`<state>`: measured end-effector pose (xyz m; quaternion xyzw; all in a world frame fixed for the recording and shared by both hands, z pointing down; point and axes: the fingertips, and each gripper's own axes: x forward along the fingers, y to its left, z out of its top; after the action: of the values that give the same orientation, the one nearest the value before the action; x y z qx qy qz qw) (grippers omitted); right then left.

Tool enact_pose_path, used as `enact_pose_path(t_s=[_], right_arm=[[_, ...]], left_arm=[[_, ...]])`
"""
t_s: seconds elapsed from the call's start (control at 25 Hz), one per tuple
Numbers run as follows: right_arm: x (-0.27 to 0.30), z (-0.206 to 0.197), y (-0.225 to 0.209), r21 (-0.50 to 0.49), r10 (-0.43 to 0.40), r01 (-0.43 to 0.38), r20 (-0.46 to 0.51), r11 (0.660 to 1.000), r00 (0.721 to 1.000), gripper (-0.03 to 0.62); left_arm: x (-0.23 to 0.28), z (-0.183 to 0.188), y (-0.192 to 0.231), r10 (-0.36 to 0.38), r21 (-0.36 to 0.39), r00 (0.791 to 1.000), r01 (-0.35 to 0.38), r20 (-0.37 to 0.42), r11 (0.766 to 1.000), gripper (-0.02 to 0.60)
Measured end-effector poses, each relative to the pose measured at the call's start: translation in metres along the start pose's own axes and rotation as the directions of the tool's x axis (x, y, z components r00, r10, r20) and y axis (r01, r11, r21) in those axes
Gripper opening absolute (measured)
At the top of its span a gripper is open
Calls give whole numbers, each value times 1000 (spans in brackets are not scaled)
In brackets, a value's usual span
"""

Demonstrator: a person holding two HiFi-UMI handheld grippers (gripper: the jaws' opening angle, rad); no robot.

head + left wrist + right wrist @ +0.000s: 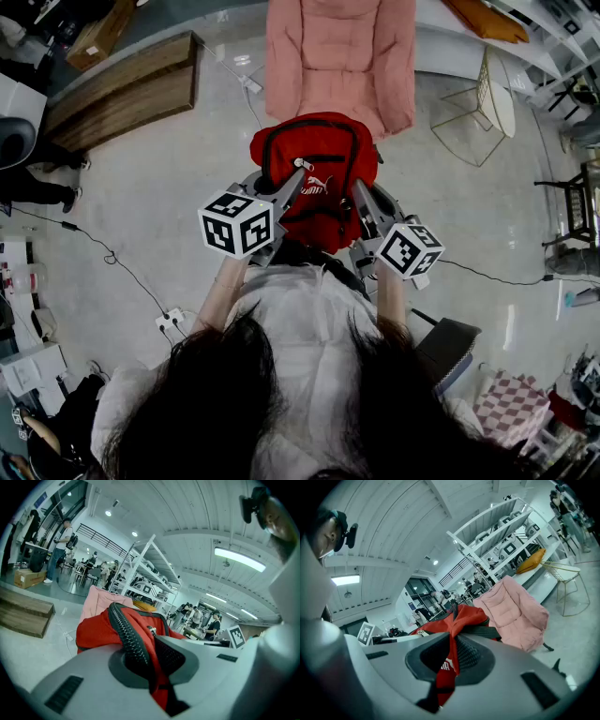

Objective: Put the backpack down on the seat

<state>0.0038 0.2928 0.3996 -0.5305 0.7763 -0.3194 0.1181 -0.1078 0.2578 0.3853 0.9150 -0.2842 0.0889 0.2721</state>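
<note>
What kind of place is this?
Probably a big indoor lab or workshop hall: tall white shelves holding equipment, people gathered at tables in the background, and a cable lying across the polished floor.

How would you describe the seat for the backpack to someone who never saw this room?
Near the long white platform, just beyond the red backpack, stands the seat. It is a soft padded chair and the only pink one, unlike the thin wire-frame chair beside it.
</note>
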Motion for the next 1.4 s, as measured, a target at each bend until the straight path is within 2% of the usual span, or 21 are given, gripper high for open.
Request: enact_pose_path(t_s=[1.0,1.24,1.4], right_arm=[[9,-3,-14,-28,-62,62,-26,998,998,46],[40,2,-25,-24,-76,75,-45,997,996,46],[70,10,-41,-12,-111,111,-68,994,992,46]], left_arm=[[14,-5,10,-2,-7,998,2,-57,1000,49],[32,6,39,-9,-26,998,7,-64,1000,49],[57,19,65,-25,-35,995,21,-100,999,49]])
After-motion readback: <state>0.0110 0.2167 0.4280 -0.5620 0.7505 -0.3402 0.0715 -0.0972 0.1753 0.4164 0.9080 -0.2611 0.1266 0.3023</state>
